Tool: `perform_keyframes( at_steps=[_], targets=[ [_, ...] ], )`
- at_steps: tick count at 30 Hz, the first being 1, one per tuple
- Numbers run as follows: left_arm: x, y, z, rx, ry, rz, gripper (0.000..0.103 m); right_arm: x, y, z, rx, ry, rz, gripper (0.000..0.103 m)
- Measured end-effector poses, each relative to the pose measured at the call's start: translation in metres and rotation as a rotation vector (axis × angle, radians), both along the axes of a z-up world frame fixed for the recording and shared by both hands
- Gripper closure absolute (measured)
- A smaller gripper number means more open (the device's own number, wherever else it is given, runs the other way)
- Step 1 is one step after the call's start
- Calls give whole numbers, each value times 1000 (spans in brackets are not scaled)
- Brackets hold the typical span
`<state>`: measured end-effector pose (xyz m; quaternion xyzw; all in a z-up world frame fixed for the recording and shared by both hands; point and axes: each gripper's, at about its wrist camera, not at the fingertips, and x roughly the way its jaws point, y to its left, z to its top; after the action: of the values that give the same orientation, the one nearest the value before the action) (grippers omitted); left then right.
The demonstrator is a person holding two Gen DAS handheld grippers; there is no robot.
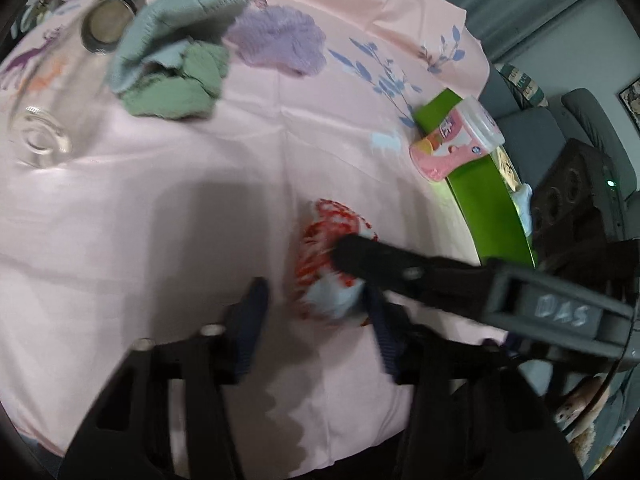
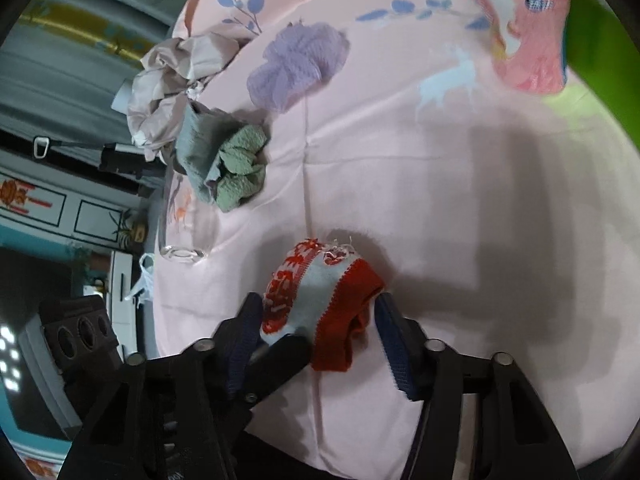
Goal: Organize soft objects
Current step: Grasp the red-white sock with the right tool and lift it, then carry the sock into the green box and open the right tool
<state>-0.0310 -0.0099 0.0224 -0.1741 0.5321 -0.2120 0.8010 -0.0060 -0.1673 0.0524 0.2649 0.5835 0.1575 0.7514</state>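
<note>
A red-and-white knitted sock [image 1: 326, 256] lies bunched on the pink sheet; it also shows in the right wrist view [image 2: 320, 300]. My left gripper [image 1: 316, 320] is open, its fingers either side of the sock's near end. My right gripper [image 2: 316, 336] is open around the sock, and one of its fingers [image 1: 384, 260] reaches in from the right and presses on the sock. A green-grey cloth pile [image 1: 176, 56] [image 2: 224, 160] and a purple fluffy cloth [image 1: 280, 40] [image 2: 298, 64] lie farther away.
A pink cylindrical container [image 1: 456, 140] [image 2: 528, 36] lies on a green tray [image 1: 488, 200] at the right edge. A clear glass jar [image 1: 44, 136] [image 2: 184, 236] and a metal lid [image 1: 110, 20] sit at the left. Crumpled beige fabric [image 2: 176, 80] lies beyond the cloths.
</note>
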Motion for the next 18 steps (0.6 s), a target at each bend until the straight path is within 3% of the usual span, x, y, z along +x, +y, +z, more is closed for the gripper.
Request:
perform_keyframes(
  at_steps=[6,18],
  targets=[
    [-3,-7,5,0,-32,-20,75,-3,2,-7,26,-9,5,61],
    [-7,-58,54,-21,-182,-150,76,-27,-45,51,22,-171,-120,62]
  ],
)
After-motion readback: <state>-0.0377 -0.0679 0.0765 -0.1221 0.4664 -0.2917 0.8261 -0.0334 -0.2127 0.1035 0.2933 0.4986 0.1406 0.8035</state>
